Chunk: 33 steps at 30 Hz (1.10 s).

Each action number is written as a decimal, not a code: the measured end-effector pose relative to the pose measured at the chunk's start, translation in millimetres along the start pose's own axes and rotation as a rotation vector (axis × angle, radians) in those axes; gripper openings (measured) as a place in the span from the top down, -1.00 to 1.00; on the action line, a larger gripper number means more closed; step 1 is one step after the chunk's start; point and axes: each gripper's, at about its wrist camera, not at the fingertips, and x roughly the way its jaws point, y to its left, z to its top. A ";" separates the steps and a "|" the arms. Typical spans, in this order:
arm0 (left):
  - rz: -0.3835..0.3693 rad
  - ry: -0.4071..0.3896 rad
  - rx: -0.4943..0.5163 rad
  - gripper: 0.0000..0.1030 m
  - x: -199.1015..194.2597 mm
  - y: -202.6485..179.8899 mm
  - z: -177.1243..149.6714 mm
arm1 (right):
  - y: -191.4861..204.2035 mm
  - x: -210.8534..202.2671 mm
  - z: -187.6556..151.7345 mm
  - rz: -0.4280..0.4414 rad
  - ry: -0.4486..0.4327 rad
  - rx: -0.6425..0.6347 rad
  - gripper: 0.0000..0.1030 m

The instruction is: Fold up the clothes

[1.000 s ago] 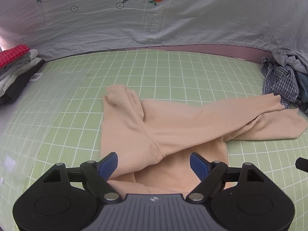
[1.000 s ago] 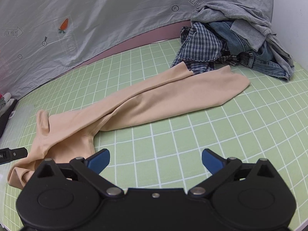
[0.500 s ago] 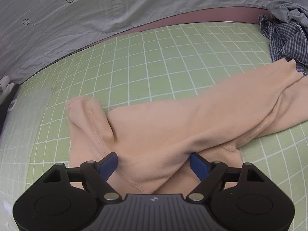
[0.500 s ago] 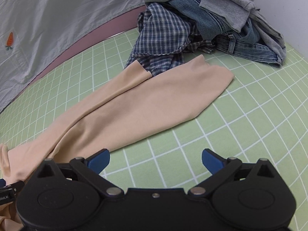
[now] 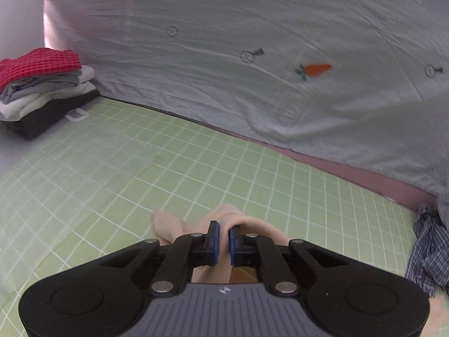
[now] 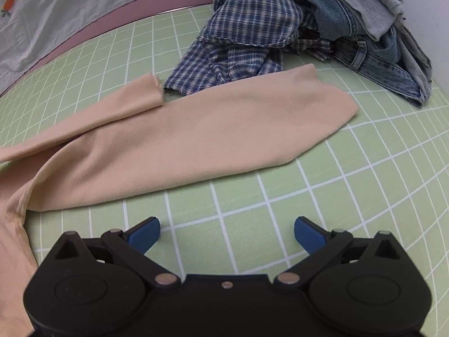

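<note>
Left hand-held gripper point(image 5: 223, 243) clamped on bunched beige tights point(image 6: 196, 137) near the surface's point(image 6: 364, 185) front. Right hand-held gripper point(image 6: 226, 231) apart, over bare mat just near the legs; clothes pile point(image 6: 308, 19) far right.

Left gripper point(image 5: 222, 237) now clamped on garment point(image 5: 238, 220)

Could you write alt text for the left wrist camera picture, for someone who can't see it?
The left claw is shut on a bunch of beige tights, pinched between its blue pads over a green grid mat. A neat stack of folded clothes sits at far left, and a grey sheet with carrot prints hangs behind.
</note>
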 end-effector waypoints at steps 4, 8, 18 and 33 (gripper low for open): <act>0.119 -0.004 -0.144 0.85 -0.1 56.6 3.6 | 6.2 -0.4 0.7 0.007 0.005 -0.002 -1.00; 0.242 0.073 -0.256 0.84 5.3 108.1 -7.1 | 10.3 0.8 -0.3 0.000 0.003 -0.014 -1.00; 0.315 0.216 -0.318 0.49 16.7 136.8 -42.6 | 4.4 -13.8 17.4 0.083 -0.075 0.143 -1.00; 0.323 0.276 -0.261 0.11 36.1 125.8 -51.6 | 6.6 36.7 88.9 -0.054 -0.054 0.362 -0.97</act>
